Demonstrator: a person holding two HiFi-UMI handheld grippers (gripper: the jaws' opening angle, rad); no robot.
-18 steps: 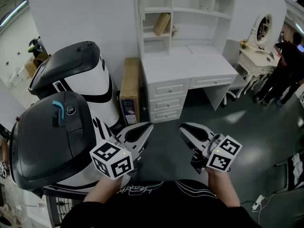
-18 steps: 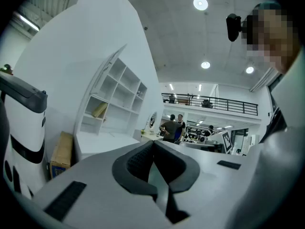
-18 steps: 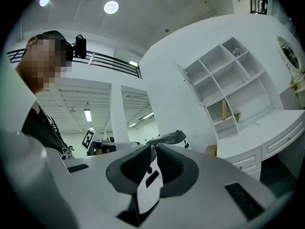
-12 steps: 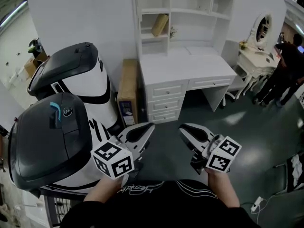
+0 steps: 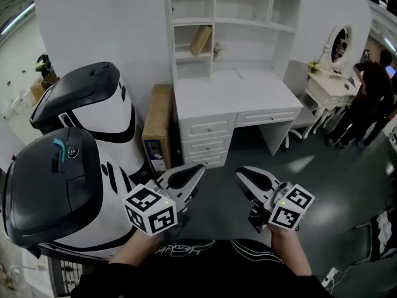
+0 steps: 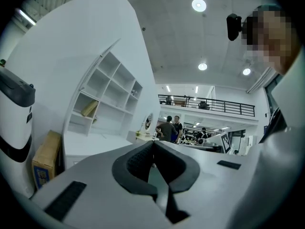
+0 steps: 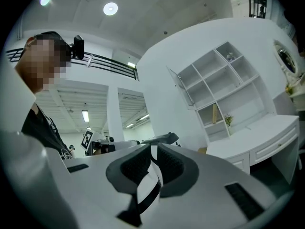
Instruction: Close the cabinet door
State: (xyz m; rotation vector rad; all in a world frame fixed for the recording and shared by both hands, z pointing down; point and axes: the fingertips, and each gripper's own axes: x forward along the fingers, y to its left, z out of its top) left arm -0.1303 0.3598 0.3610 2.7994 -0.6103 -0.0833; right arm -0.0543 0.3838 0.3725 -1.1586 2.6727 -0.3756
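Observation:
A white desk with a shelf hutch (image 5: 232, 98) stands against the far wall, well beyond both grippers. In the right gripper view a thin white cabinet door (image 7: 182, 86) stands ajar at the hutch's upper left corner (image 7: 224, 80); the head view cuts that part off. My left gripper (image 5: 197, 169) is held low in front of me, shut with nothing between its jaws (image 6: 153, 145). My right gripper (image 5: 239, 172) is beside it, jaws together and empty (image 7: 153, 148). Both point level toward the desk.
Two big black-and-white machines (image 5: 74, 160) fill the left side. A cardboard box (image 5: 156, 129) leans between them and the desk. A tan package (image 5: 200, 40) lies on a shelf. At the right are a vanity table with an oval mirror (image 5: 335, 67) and a person (image 5: 372, 92).
The desk and hutch have slid left and lower in the head view, showing more shelves. Both grippers keep their place in the frame and stay shut.

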